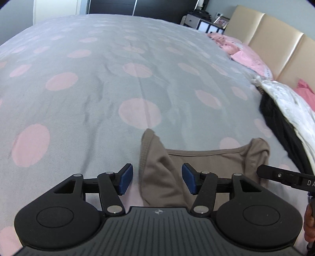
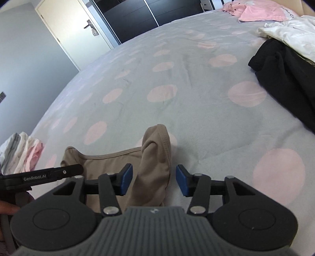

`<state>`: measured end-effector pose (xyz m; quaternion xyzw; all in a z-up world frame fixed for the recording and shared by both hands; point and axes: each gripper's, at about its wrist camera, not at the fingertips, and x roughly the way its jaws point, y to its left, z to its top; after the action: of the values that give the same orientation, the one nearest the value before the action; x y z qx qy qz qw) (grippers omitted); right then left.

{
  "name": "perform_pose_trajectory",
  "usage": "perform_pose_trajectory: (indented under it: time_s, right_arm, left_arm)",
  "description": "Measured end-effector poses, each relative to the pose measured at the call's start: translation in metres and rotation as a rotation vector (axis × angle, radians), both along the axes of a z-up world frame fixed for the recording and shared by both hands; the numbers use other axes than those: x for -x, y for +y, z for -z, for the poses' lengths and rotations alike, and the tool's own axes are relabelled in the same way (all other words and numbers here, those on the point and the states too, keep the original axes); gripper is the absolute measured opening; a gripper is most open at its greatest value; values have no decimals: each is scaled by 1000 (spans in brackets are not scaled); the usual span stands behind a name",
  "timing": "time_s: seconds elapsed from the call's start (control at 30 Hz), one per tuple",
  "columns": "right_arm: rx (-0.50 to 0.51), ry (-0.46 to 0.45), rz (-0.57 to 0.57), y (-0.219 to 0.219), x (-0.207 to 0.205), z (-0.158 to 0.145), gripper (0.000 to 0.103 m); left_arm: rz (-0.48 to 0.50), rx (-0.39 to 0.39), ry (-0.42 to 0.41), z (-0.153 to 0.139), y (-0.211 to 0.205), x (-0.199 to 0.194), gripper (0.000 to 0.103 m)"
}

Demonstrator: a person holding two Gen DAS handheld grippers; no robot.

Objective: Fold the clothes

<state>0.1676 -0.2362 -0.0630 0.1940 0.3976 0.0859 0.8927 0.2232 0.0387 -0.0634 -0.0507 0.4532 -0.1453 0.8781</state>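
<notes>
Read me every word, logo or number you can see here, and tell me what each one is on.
"GenRobot.AI": white print on the black finger of the left gripper, seen in the right wrist view.
"DA", cut off by the frame edge: on the black finger of the right gripper.
Dark lettering on the pink pillow: too blurred to read.

one tan garment (image 1: 161,173), two claws (image 1: 156,180) (image 2: 151,180)

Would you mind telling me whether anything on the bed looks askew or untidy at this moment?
Yes: the taupe stretchy garment lies flat except its two corners, which stand up bunched. A black garment and white one lie crumpled nearby.
</notes>
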Motion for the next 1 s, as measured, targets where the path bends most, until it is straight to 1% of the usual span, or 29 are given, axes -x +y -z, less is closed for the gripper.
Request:
perform_pose_trajectory:
  time_s: [0.1, 0.17, 0.23, 0.27, 0.3, 0.33, 0.37, 0.4, 0.43, 0.47, 0.53, 0.67, 0.8, 0.9, 1.0]
  right_arm:
    - [-4, 21, 7, -2, -10, 9, 54]
    - [-13, 22, 7, -3, -15, 13, 54]
    - [20, 15, -15, 0, -19, 12, 51]
    - [44, 13, -26, 3, -20, 11, 41]
    - [60, 12, -41, 5, -21, 10, 24]
    - [65, 15, -54, 6, -23, 10, 15]
    - [65, 17, -65, 7, -24, 9, 8]
    - [61, 14, -69, 7, -23, 8, 8]
    - [68, 2, -70, 8, -22, 5, 8]
    - [73, -10, -74, 9, -20, 1, 7]
    - [83, -36, -92, 10, -16, -8, 7]
    - [86, -95, -120, 10, -1, -29, 7]
    - [74, -165, -154, 5, 22, -51, 7]
    - [59, -223, -192, 1, 42, -65, 7]
    - [66, -266, -240, 0, 64, -76, 8]
  left_arm:
    - [-8, -10, 2, 6, 3, -5, 53]
    - [3, -18, -7, 7, 2, -7, 53]
    - [13, -35, -19, 7, 0, -8, 53]
    - [18, -45, -24, 7, -2, -8, 52]
    - [25, -56, -30, 7, -3, -8, 50]
    - [35, -72, -44, 7, -6, -8, 39]
    - [52, -84, -56, 5, -7, -7, 25]
    - [70, -82, -64, 3, -9, -7, 19]
    - [78, -66, -70, 0, -9, -6, 12]
    - [85, -51, -78, -3, -8, -5, 8]
    - [93, -27, -109, -14, -7, 0, 6]
    - [107, 5, -175, -40, -3, 14, 4]
    - [119, 36, -235, -64, 8, 35, 4]
    - [133, 57, -278, -78, 19, 57, 4]
    - [164, 66, -315, -89, 29, 82, 4]
